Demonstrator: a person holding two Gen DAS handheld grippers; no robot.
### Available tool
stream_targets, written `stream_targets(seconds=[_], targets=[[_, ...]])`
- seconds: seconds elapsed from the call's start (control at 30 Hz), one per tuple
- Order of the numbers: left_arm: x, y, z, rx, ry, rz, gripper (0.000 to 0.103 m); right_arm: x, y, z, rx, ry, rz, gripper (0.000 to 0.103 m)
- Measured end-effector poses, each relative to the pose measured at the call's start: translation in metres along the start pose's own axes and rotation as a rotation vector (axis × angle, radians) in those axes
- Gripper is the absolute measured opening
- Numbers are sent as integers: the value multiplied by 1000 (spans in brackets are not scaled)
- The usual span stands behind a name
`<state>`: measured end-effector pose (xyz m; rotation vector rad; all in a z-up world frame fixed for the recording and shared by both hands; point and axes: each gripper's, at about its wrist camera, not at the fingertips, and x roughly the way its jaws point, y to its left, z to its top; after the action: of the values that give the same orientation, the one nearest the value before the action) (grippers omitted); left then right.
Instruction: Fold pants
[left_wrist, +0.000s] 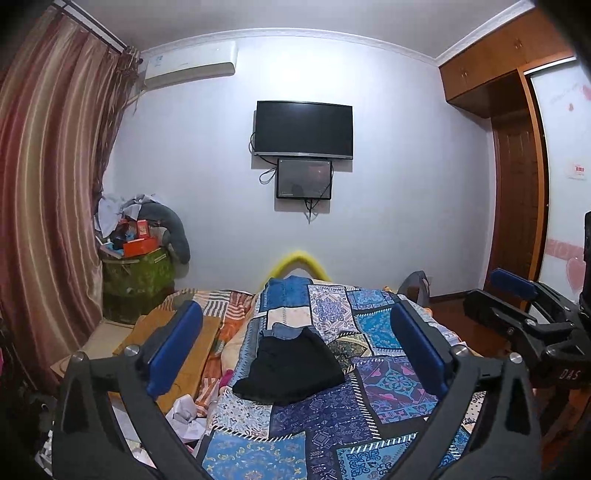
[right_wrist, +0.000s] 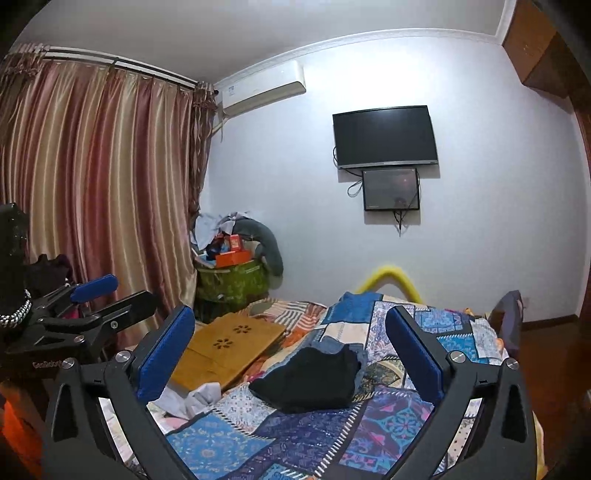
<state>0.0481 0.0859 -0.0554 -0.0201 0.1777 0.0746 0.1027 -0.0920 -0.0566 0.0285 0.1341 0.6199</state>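
Observation:
A black pair of pants (left_wrist: 291, 369) lies bunched on the patchwork bedspread (left_wrist: 325, 432), with a blue denim garment (left_wrist: 282, 329) just behind it. My left gripper (left_wrist: 295, 347) is open and empty, held above the bed short of the pants. The pants also show in the right wrist view (right_wrist: 314, 380). My right gripper (right_wrist: 291, 354) is open and empty, also short of the pants. The right gripper shows at the right edge of the left view (left_wrist: 517, 295); the left gripper shows at the left edge of the right view (right_wrist: 96, 295).
A wooden lap desk (right_wrist: 225, 350) lies on the bed left of the pants, with crumpled white cloth (right_wrist: 199, 398) in front of it. A green bin piled with boxes (right_wrist: 232, 280) stands by the curtain. A TV (left_wrist: 303, 129) hangs on the far wall.

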Motion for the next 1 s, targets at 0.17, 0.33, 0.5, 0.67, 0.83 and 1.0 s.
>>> stream_targets(seconds=[0.17, 0.33, 0.5, 0.67, 0.83, 1.0], targets=[[4, 0, -4, -5, 9, -2, 103, -1, 1, -1, -2, 9, -4, 103], [7, 0, -7, -2, 14, -5, 103, -1, 2, 1, -1, 17, -12, 103], [8, -2, -8, 0, 14, -7, 103, -2, 3, 1, 1, 23, -14, 103], [10, -3, -8, 2, 16, -7, 103, -2, 3, 2, 5, 27, -17, 103], [12, -4, -11, 5, 22, -13, 103, -4, 3, 3, 7, 29, -24, 103], [14, -5, -12, 0, 29, -22, 103, -3, 1, 3, 12, 37, -28, 103]])
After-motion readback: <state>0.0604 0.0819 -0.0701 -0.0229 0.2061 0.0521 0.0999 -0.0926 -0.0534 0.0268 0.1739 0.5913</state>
